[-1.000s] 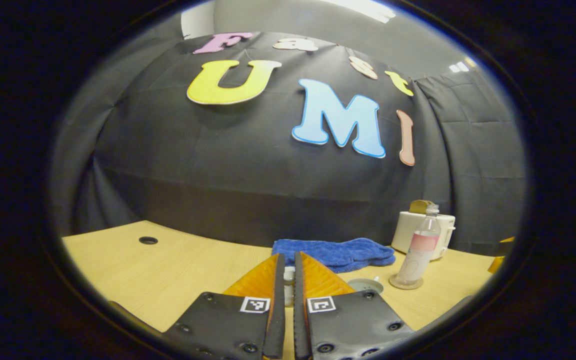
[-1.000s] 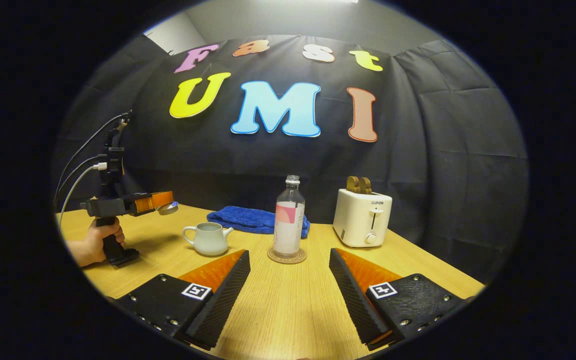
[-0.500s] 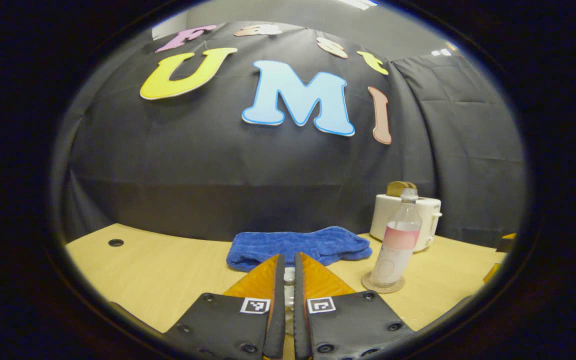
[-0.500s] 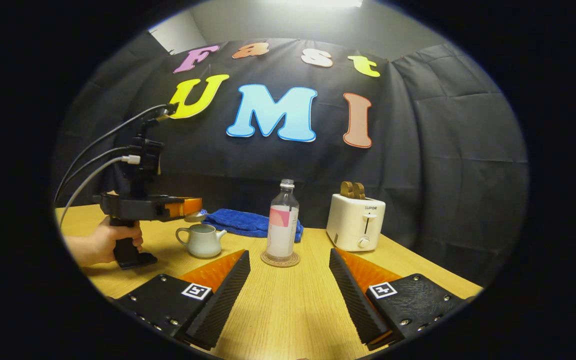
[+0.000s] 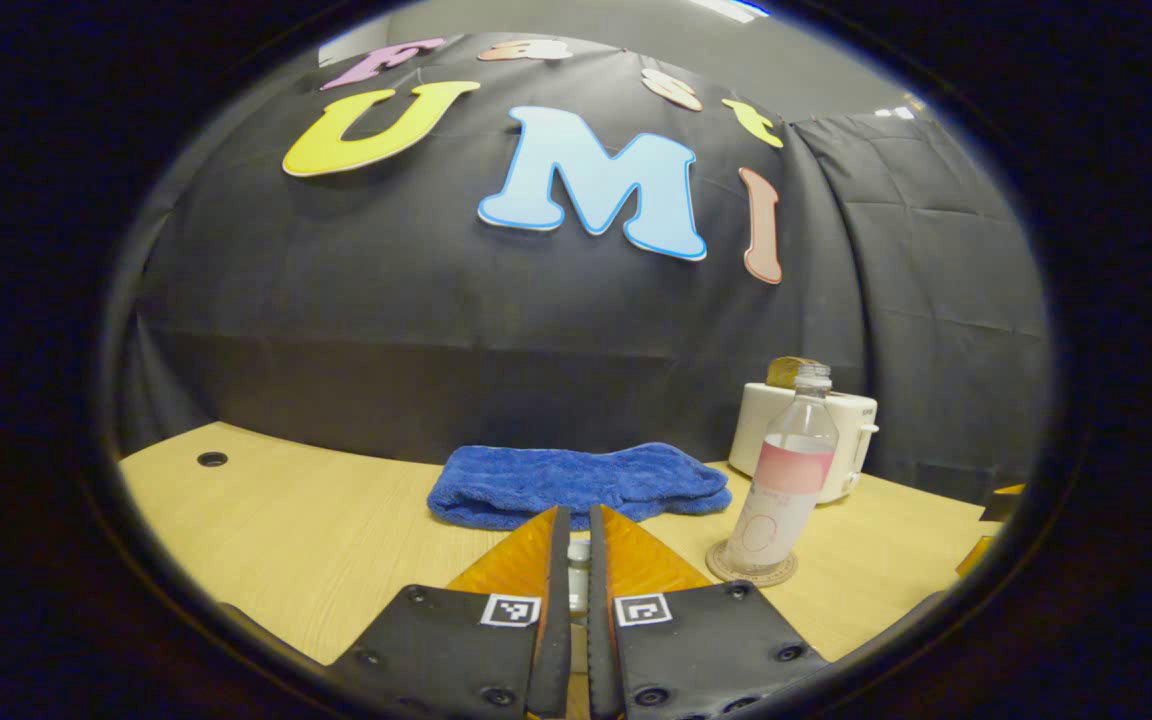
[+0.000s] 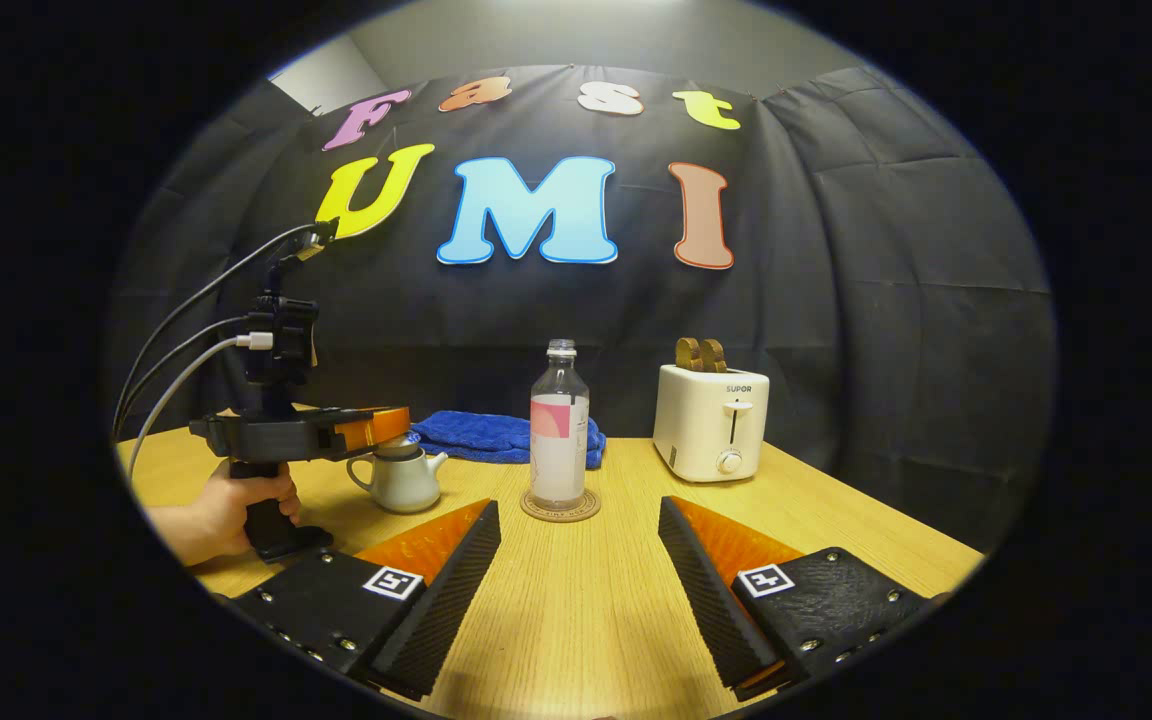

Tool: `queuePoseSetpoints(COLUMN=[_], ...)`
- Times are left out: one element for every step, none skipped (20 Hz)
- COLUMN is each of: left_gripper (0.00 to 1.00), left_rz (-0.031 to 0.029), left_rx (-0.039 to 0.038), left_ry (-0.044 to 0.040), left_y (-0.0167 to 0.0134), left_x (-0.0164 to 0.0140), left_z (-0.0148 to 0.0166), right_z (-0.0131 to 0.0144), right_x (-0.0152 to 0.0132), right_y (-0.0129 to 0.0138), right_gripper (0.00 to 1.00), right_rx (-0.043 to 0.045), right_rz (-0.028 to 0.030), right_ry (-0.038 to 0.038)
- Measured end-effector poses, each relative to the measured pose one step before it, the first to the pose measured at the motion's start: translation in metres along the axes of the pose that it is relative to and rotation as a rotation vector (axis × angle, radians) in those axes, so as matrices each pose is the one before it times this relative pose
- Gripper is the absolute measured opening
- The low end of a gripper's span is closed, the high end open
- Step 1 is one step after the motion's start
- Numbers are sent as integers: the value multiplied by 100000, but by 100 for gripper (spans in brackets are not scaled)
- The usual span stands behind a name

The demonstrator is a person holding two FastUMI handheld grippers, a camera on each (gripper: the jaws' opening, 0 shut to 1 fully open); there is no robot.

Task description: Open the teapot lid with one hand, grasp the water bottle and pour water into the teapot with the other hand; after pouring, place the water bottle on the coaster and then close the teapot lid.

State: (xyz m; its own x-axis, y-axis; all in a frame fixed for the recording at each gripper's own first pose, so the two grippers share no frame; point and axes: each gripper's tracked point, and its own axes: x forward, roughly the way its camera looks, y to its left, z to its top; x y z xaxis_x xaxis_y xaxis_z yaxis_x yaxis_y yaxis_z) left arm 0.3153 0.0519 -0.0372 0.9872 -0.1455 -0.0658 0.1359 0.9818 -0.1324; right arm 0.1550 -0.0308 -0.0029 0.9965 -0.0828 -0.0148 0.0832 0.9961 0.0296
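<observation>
White teapot (image 6: pixel 401 478) beneath left tongs (image 6: pixel 398 424)

table (image 6: pixel 576 600): matt wood grain | towel (image 5: pixel 576 482): fuzzy cloth | bottle (image 6: pixel 558 430): clear plastic | teapot (image 6: pixel 404 478): glossy ceramic

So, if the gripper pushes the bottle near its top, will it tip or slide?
The bottle is tall and narrow on a small coaster, so it would probably tip. It looks like thin clear plastic, likely light. A low push may slide it instead.

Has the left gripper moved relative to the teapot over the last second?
Yes. In the right gripper view the left gripper has swung right and come down: earlier it hung up and left of the teapot; now its tips sit directly above the pot.
</observation>
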Motion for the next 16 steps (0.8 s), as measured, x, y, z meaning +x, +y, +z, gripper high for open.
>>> queuePoseSetpoints(left_gripper=[13, 14, 14, 14, 13, 14, 14, 14, 13, 13, 14, 14, 13, 13, 13, 13], left_rz=[-57, -34, -81, -21, -700, -644, 219, 208, 230, 172, 67, 279, 419, 310, 268, 185], left_rx=[-539, -194, 154, 366, 31, 89, 781, 725, 51, -494, -167, 176, 317, 646, 481, -146], left_ry=[-186, -94, 367, 347, 470, 508, 257, -74, 299, -183, 302, 235, 198, 21, 241, 166], left_y=[50, -158, -191, -185, -384, -336, -35, -35, 127, 97, 48, -25, 29, -24, 21, 59], left_x=[-51, 2, -15, 29, -39, 69, -10, 29, -97, -97, -95, -151, -17, -77, 79, -41], left_z=[5, 34, -162, -35, 0, -162, -143, 110, -133, 138, -141, 58, -134, 53, -93, -47], right_z=[-8, 90, 86, -143, 28, -27, 29, -70, -101, -95, 19, -112, 12, -34, -16, -20], right_x=[18, 75, 19, 14, -8, -32, 15, 41, 86, 15, -1, 2, 23, 60, -33, 8], right_y=[41, 84, 115, 55, 88, 34, -20, -39, -53, -42, 58, 81, -31, -28, 55, 73], right_gripper=[99, 99, 99, 99, 99, 99, 99, 99, 99, 99, 99, 99, 99, 99, 99, 99], right_rx=[-437, -522, -435, -365, -221, 94, 270, 323, 334, 525, 687, 513, 143, -151, -290, -423], right_rz=[142, 161, 191, 199, 252, 269, 174, -137, -17, 79, 384, 291, 17, -136, 63, 99], right_ry=[121, -38, -175, 1, 24, 95, -24, 207, 313, 245, 189, 293, 153, -17, 16, -20])
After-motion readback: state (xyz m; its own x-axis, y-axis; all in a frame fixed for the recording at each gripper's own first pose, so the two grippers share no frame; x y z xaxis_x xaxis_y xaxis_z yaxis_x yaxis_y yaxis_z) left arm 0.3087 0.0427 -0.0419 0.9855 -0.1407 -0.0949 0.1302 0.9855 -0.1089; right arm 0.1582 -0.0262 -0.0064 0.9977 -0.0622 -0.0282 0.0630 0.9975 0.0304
